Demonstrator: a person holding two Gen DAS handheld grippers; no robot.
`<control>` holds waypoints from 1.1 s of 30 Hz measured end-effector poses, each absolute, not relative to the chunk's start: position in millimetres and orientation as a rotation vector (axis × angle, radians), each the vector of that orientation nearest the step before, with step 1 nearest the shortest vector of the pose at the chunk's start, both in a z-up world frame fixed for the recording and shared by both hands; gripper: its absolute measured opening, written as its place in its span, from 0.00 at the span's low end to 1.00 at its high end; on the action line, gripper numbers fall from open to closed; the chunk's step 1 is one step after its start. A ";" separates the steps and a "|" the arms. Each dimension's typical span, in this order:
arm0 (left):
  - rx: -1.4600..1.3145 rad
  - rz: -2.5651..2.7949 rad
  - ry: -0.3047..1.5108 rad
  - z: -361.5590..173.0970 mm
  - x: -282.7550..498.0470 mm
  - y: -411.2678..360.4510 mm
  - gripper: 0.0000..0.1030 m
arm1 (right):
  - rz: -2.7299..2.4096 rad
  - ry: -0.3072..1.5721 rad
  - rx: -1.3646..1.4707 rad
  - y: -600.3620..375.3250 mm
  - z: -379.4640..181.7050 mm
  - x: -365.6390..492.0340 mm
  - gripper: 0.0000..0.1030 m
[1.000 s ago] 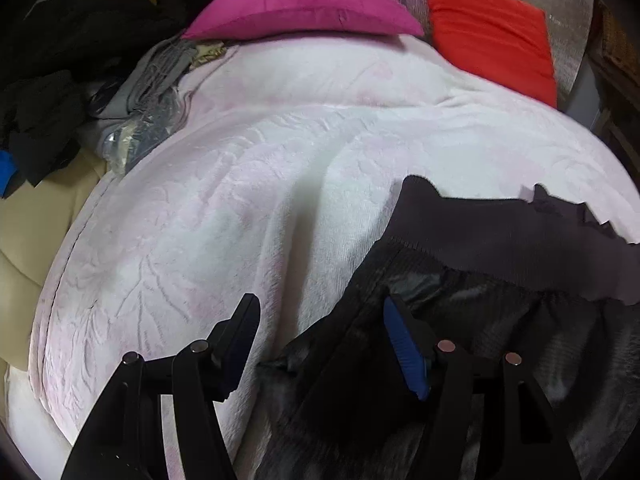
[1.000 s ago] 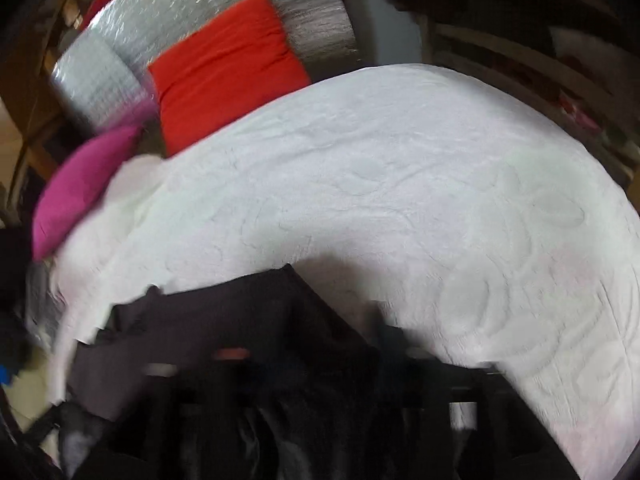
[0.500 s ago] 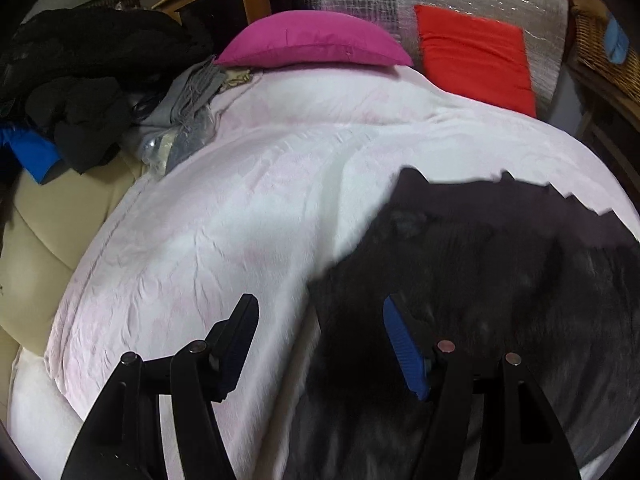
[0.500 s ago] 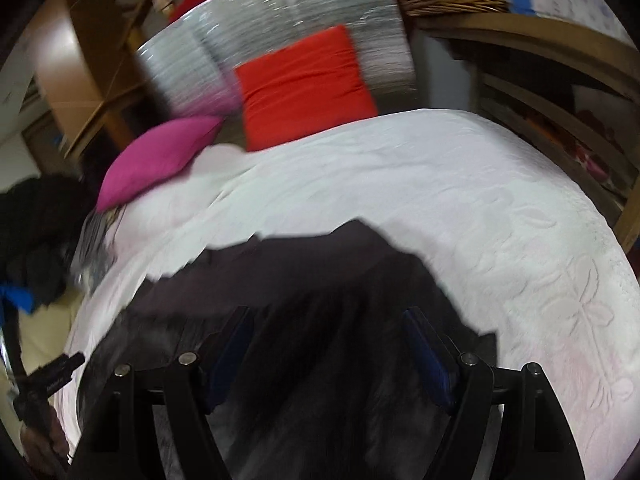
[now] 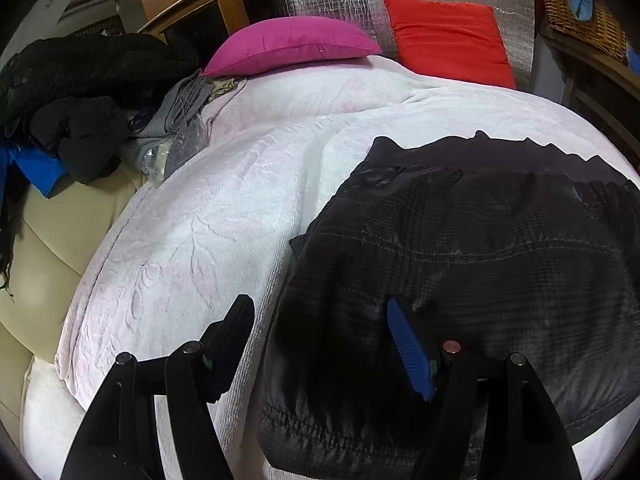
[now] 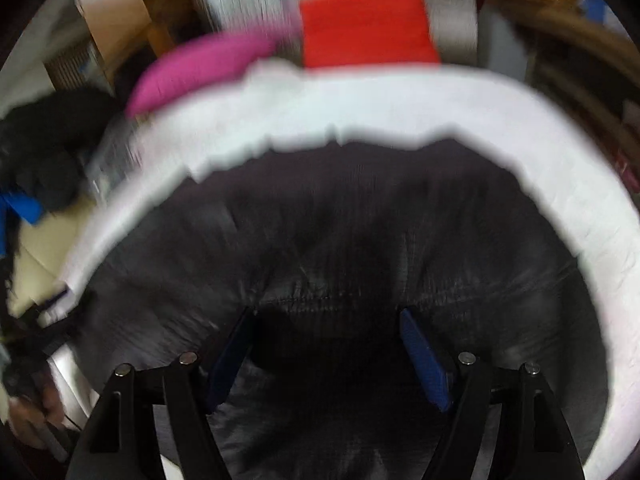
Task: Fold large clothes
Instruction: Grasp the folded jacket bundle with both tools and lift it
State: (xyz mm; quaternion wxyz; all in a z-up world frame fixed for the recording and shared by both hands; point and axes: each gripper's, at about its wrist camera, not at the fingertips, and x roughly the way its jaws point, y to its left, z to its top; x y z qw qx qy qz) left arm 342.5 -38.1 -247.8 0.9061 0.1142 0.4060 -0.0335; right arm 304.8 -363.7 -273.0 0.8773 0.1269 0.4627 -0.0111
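the white bed [image 5: 224, 216] now has the dark garment [image 5: 480, 256] spread flat on it, not bunched up as a second ago, so folding can start. the left claw [image 5: 320, 340] has just opened wider and the right claw [image 6: 326, 354] hangs released (both empty). only the left view shows the clothes pile [image 5: 80, 120] sharply.

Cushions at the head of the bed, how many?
2: a pink cushion on the white cover's far left end, and a red cushion to its right, leaning against the silver panel. More could be hidden out of frame.
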 end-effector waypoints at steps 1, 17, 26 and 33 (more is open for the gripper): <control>0.241 -0.067 0.836 -248.5 341.9 -39.2 0.69 | -0.031 0.986 0.244 -361.1 -278.6 309.0 0.75; 0.303 -0.065 0.817 -253.3 341.9 -45.5 0.70 | -0.026 0.889 0.320 -362.4 -246.3 369.0 0.75; 0.305 -0.060 0.820 -257.1 343.6 -45.4 0.73 | -0.085 0.988 0.287 -358.4 -288.9 401.2 0.76; 0.294 -0.055 0.822 -257.1 344.4 -44.6 0.74 | -0.041 0.941 0.335 -361.2 -266.8 376.7 0.75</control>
